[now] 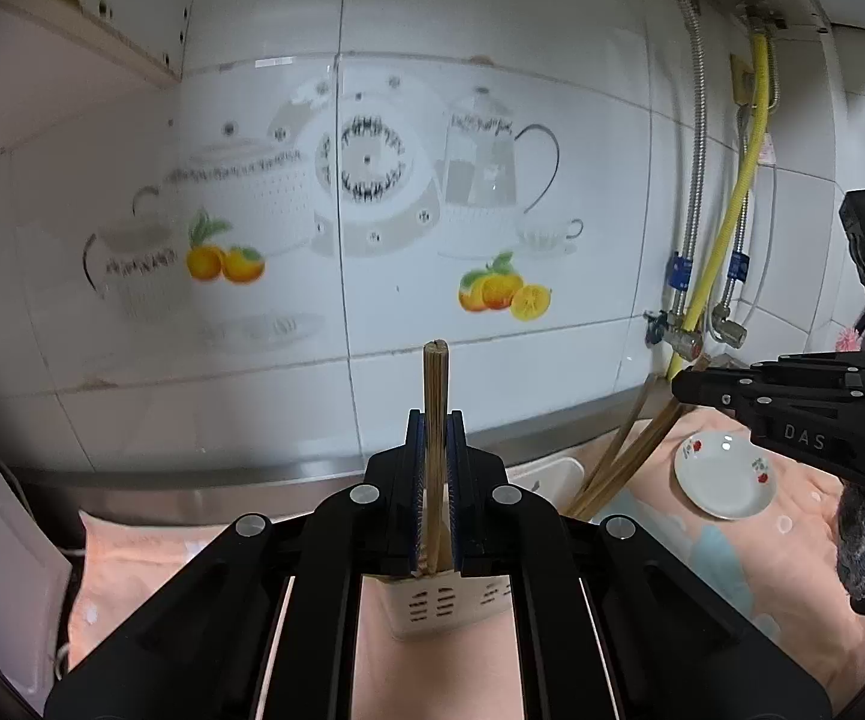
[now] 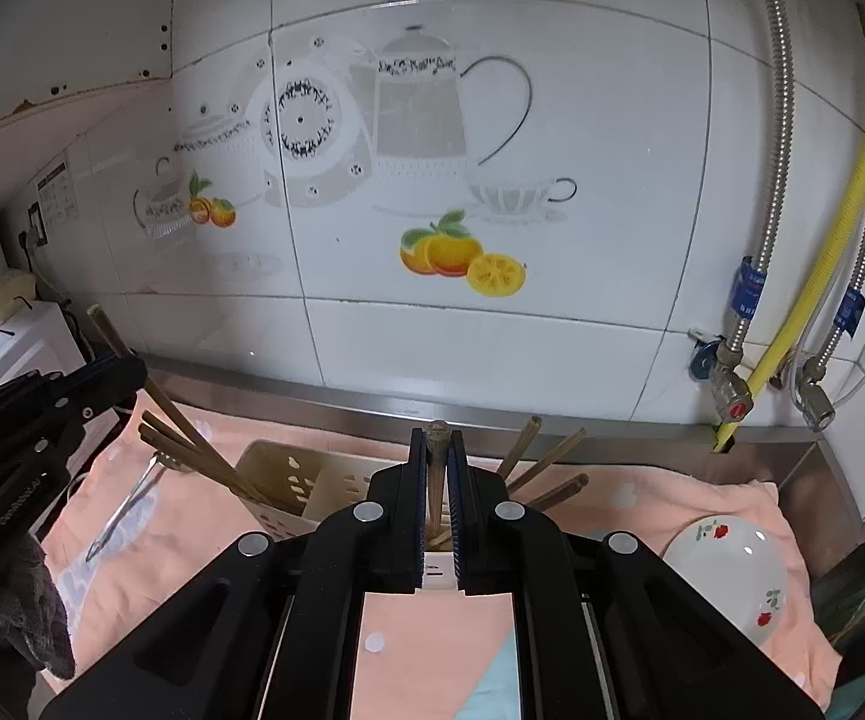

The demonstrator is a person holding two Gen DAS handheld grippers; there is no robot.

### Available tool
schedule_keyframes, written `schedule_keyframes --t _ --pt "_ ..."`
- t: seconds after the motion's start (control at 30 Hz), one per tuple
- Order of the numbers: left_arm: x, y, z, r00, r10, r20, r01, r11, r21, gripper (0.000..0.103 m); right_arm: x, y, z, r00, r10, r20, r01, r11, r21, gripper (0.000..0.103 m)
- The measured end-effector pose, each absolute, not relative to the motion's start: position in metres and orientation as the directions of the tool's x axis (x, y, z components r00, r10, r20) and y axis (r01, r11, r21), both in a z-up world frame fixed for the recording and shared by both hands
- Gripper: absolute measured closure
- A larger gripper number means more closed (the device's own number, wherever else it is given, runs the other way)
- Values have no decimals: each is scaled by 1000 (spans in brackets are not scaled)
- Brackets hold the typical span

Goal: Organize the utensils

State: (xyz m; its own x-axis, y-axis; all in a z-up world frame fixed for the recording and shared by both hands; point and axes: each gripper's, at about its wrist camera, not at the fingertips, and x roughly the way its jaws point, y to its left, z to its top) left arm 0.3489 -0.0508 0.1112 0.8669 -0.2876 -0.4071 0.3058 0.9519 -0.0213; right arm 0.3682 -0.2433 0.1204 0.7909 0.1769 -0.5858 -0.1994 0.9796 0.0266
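left gripper (image 1: 434,456) clamped on upright brown wooden chopsticks (image 1: 434,396) above slotted cream plastic holder (image 1: 432,606) — ready to drop | right gripper (image 2: 437,468) clamped on another brown chopstick bundle (image 2: 437,435) over holder

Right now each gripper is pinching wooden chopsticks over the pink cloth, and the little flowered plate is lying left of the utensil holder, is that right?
Not quite: in the right wrist view the flowered plate lies right of the utensil holder. The left gripper and right gripper do each pinch chopsticks over the pink cloth.

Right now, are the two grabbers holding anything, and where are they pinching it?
Yes. The left gripper pinches a chopstick pair around its middle, upright. The right gripper pinches another chopstick just below its top end.
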Motion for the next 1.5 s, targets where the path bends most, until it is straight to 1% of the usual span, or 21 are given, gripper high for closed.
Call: schedule_keyframes --t 0.17,0.33,0.43,0.47,0.5,0.6,0.67,0.7,0.73,0.77,0.83,0.93,1.0,1.03,1.23,1.33,1.4,1.43,1.5 --pt "353 -52 103 843 -318 -434 332 942 -46 96 372 -245 116 787 178 -590 -194 980 37 96" --pt "352 -52 102 845 -311 -435 325 945 -43 96 373 -246 114 788 176 -590 -191 981 38 95" --pt "351 -52 103 844 -313 -435 326 944 -47 92 373 -245 114 788 174 -591 -192 981 33 95" --pt "350 -51 104 844 -315 -434 327 944 -49 85 373 -246 114 788 172 -591 -191 981 31 95" --pt "350 -51 104 845 -315 -432 327 944 -49 75 372 -246 115 789 172 -589 -190 981 32 95" --pt "345 -51 106 852 -308 -424 322 946 -41 67 369 -248 117 792 173 -585 -188 982 37 92" --pt "341 -50 108 853 -307 -421 319 947 -44 61 365 -248 118 796 167 -581 -184 983 31 86" --pt "340 -50 109 854 -308 -419 320 946 -44 58 363 -248 119 795 167 -584 -183 983 31 86" --pt "338 -50 110 857 -304 -415 317 948 -38 57 361 -248 120 797 165 -581 -181 983 31 85" --pt "335 -50 111 860 -299 -413 314 949 -33 55 359 -248 121 798 165 -579 -180 983 31 82" --pt "328 -50 113 861 -302 -409 317 948 -34 49 354 -248 122 801 166 -575 -181 983 31 77" --pt "320 -50 114 862 -301 -407 318 948 -27 44 347 -247 123 803 169 -572 -186 982 30 76" --pt "315 -50 113 866 -293 -405 313 950 -18 36 342 -246 123 803 170 -572 -188 982 27 71" --pt "312 -50 113 868 -288 -404 310 951 -13 35 339 -246 123 805 167 -569 -187 982 23 68" --pt "298 -40 109 873 -270 -406 285 958 -25 24 321 -246 121 811 164 -562 -183 983 22 59" --pt "289 -34 106 870 -268 -413 277 960 -40 20 309 -246 119 816 156 -557 -175 984 19 51" --pt "281 -29 105 877 -257 -405 266 963 -35 14 300 -245 117 820 152 -552 -174 985 12 49" --pt "276 -27 104 879 -251 -405 260 965 -33 13 295 -244 115 821 149 -551 -172 985 11 46" --pt "268 -23 102 879 -254 -403 262 964 -36 9 288 -242 112 819 149 -554 -171 985 13 44"
